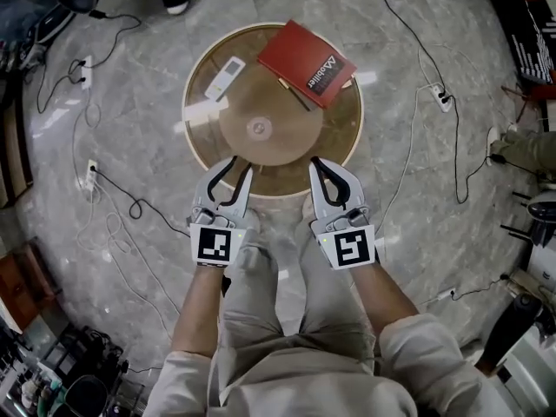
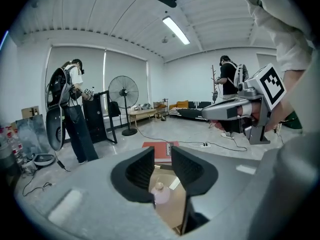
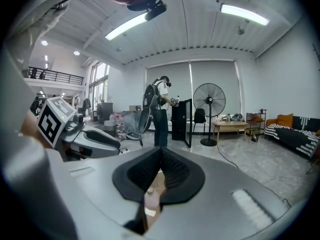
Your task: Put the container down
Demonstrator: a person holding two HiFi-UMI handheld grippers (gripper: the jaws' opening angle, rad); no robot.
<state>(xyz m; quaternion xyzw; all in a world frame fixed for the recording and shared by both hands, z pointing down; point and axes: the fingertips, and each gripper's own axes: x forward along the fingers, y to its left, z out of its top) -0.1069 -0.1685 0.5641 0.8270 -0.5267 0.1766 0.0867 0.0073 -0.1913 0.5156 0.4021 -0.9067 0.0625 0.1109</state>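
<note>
Container [image 1: 259, 129] stands mid-top on the round surface [image 1: 339, 135], apart from both grippers. Left gripper [image 1: 236, 165]: jaws parted, nothing between them. Right gripper [image 1: 323, 167]: jaws closed together, empty. Judgement: the put-down looks done, with only pulling clear left.

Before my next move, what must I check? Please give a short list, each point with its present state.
1. Container rests on the table: ok.
2. Left gripper empty, jaws apart: ok.
3. Right gripper empty, jaws together: ok.
4. Both grippers clear of the container: ok.
5. Book and remote apart from the container: ok.
6. Container closed tight: cannot tell.
</note>
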